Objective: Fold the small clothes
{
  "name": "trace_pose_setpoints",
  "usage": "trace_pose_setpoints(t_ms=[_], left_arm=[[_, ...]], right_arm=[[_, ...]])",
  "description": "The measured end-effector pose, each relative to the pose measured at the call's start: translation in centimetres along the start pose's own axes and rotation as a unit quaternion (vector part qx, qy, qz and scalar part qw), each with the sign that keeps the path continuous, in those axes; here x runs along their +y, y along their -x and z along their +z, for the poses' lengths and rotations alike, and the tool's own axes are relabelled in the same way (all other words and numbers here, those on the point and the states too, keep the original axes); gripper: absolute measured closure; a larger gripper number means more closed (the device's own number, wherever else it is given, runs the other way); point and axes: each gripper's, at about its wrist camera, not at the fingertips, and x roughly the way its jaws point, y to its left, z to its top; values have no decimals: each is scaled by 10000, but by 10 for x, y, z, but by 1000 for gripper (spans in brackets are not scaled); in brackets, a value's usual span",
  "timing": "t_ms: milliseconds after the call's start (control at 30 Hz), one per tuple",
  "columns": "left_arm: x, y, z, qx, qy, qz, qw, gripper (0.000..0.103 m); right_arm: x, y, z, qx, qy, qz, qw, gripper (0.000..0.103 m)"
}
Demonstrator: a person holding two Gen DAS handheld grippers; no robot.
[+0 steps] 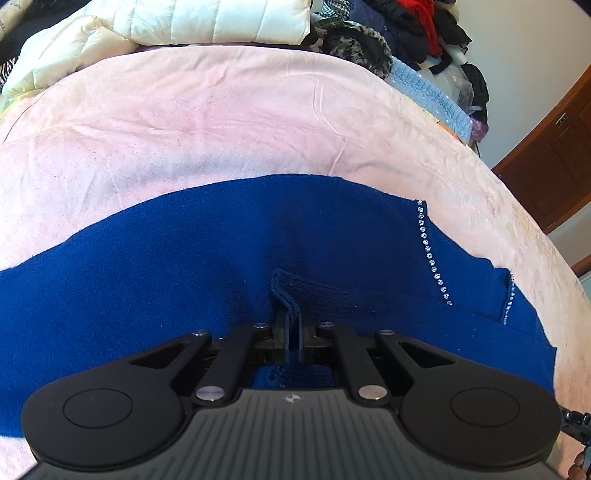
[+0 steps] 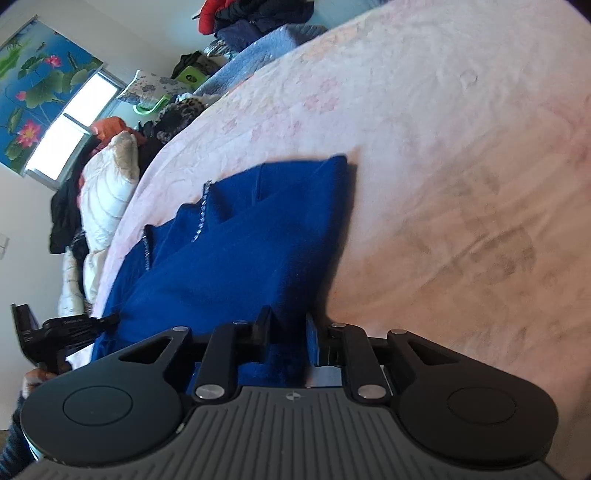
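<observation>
A royal-blue knit garment (image 1: 221, 240) with a line of rhinestones (image 1: 428, 251) lies spread on the pink blanket (image 1: 221, 110). My left gripper (image 1: 293, 328) is shut on a small fold of its near edge, a thin strip of knit showing between the fingers. In the right wrist view the same garment (image 2: 240, 240) rises in a folded flap from the blanket (image 2: 443, 184) to my right gripper (image 2: 288, 326). Its fingers stand a little apart with bunched blue cloth filling the gap and touching both. The left gripper's body (image 2: 74, 325) shows at the left edge.
A white puffer jacket (image 1: 221, 22) and a heap of dark and red clothes (image 1: 406, 29) line the bed's far side, with a light-blue knit (image 1: 428, 92) beside them. A wooden door (image 1: 554, 166) stands right. A window (image 2: 74, 118) and more piled clothes (image 2: 107, 192) show on the right wrist view's left side.
</observation>
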Motion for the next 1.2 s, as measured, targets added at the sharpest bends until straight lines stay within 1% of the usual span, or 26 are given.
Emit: trace_pose_setpoints(t_ms=[67, 100, 167, 200, 267, 300, 367, 400, 433, 467, 500, 567, 633, 700, 767, 800, 833, 867, 900, 967, 1000, 1033, 1067, 1100, 1167, 1200], left_arm=[[1, 9, 1, 50, 192, 50, 9998, 98], [1, 17, 3, -20, 314, 120, 9994, 97], [-7, 38, -1, -483, 259, 108, 9984, 97], [-16, 45, -4, -703, 90, 38, 9975, 97], [-34, 49, -11, -828, -175, -101, 9964, 97], [-42, 46, -15, -762, -296, -247, 9963, 94], [-56, 27, -24, -495, -352, -444, 9972, 79], [-61, 16, -30, -342, -336, -470, 9977, 66], [-63, 5, -35, -222, -277, -502, 9981, 58], [-64, -5, -41, -147, -206, -533, 9983, 56], [-65, -8, -48, -407, -249, -576, 9972, 52], [-68, -10, -56, -740, -430, -564, 9947, 50], [-64, -8, -58, -783, -288, -631, 9945, 50], [-50, 5, -59, -708, 180, -889, 9934, 50], [-22, 29, -68, -954, 824, -1258, 9840, 49], [-1, 45, -75, -1222, 1242, -1461, 9738, 49], [22, 61, -84, -1520, 1691, -1627, 9601, 49], [49, 77, -96, -1864, 2273, -1749, 9397, 47], [79, 91, -109, -2208, 2904, -1773, 9140, 43], [139, 117, -140, -2830, 4268, -1512, 8455, 36], [168, 127, -157, -3017, 4935, -1295, 8054, 36], [191, 133, -171, -3106, 5472, -1131, 7689, 36], [209, 137, -182, -3170, 5851, -1023, 7394, 36], [226, 139, -190, -3161, 6123, -955, 7183, 36], [242, 137, -194, -3019, 6354, -1169, 7011, 37], [244, 136, -193, -2974, 6379, -1244, 6994, 36]], right_arm=[[24, 12, 1, -457, 538, -420, 9966, 71], [38, 16, 0, -571, 864, -407, 9938, 69], [63, 16, -1, -567, 1327, -176, 9894, 56], [73, 14, -2, -523, 1469, -51, 9878, 53], [86, 2, -1, -345, 1623, 153, 9860, 51], [92, -6, 0, -265, 1657, 118, 9857, 51], [96, -22, 0, -121, 1681, 19, 9857, 50], [99, -29, -4, -58, 1743, -78, 9846, 50], [101, -36, -8, -12, 1828, -273, 9828, 50], [100, -42, -11, 75, 1902, -472, 9806, 50], [102, -51, -20, 172, 1987, -606, 9780, 50], [104, -50, -34, -75, 2272, -503, 9725, 42], [108, -50, -43, -151, 2440, -555, 9681, 40], [111, -51, -45, -118, 2487, -548, 9670, 34], [112, -51, -43, -69, 2420, -495, 9690, 25], [113, -52, -44, -55, 2446, -478, 9684, 23], [115, -53, -46, -59, 2486, -478, 9674, 19], [117, -54, -48, -71, 2543, -497, 9658, 16], [119, -55, -51, -82, 2615, -536, 9637, 15], [124, -58, -54, -78, 2735, -621, 9598, 10], [127, -61, -55, -59, 2766, -635, 9589, 10], [128, -62, -55, -39, 2778, -642, 9585, 7], [130, -64, -55, -28, 2778, -669, 9583, 4], [131, -65, -55, -15, 2782, -692, 9580, 3], [134, -67, -55, -17, 2810, -777, 9566, 3], [135, -68, -55, -11, 2809, -793, 9565, 3]])
